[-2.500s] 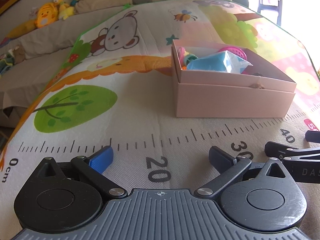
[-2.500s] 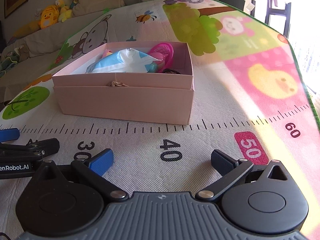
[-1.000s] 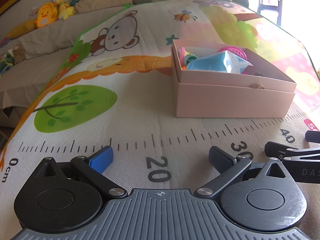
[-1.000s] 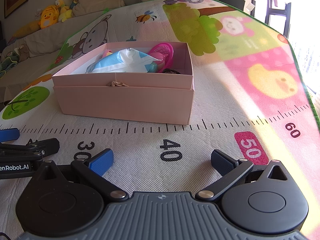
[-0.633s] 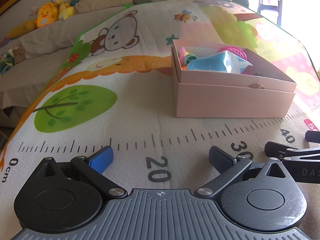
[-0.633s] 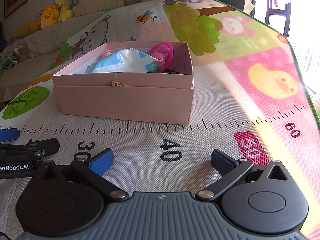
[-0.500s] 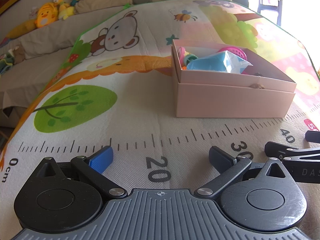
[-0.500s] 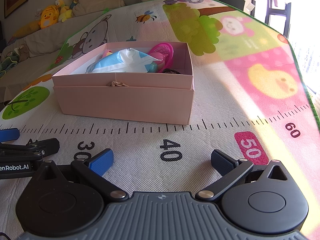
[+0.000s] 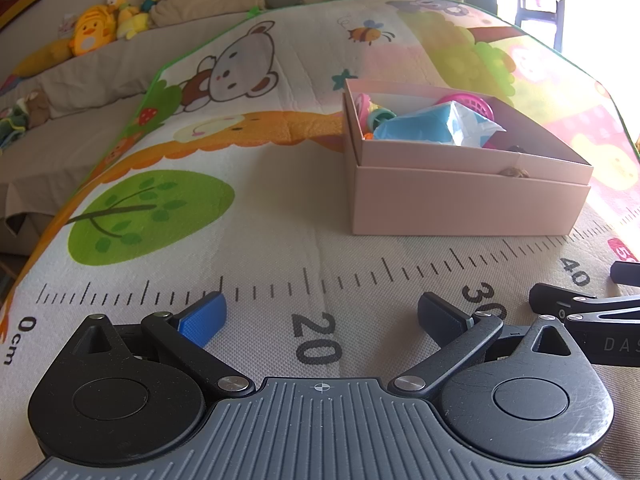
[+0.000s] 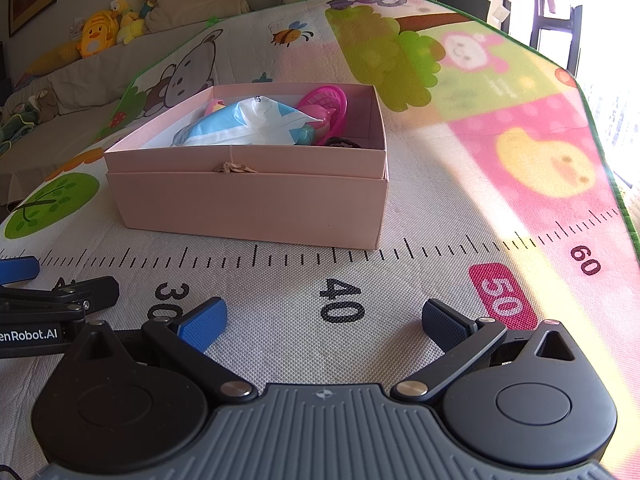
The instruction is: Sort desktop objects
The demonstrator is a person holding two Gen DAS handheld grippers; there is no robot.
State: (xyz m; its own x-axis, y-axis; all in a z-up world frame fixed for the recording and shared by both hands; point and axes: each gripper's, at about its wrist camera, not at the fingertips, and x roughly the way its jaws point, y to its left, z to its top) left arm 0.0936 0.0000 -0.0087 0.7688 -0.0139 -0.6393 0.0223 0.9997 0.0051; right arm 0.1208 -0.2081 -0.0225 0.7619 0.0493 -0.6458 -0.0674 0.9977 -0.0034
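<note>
A pink cardboard box point(image 9: 464, 200) point(image 10: 256, 204) stands on the cartoon play mat. It holds a blue-and-white plastic packet point(image 9: 436, 128) point(image 10: 248, 126), a magenta plastic basket point(image 10: 326, 110) point(image 9: 466, 102) and small colourful toys point(image 9: 374, 114). My left gripper point(image 9: 322, 314) is open and empty, low over the mat near the 20 cm mark, short of the box. My right gripper point(image 10: 324, 322) is open and empty near the 40 cm mark, in front of the box. Each gripper shows at the edge of the other's view.
The mat point(image 9: 200, 208) has a printed ruler along its near side and drops off at its green-trimmed edges. A sofa with plush toys point(image 9: 92, 32) lies behind on the left. Bright window light falls at the right point(image 10: 600, 184).
</note>
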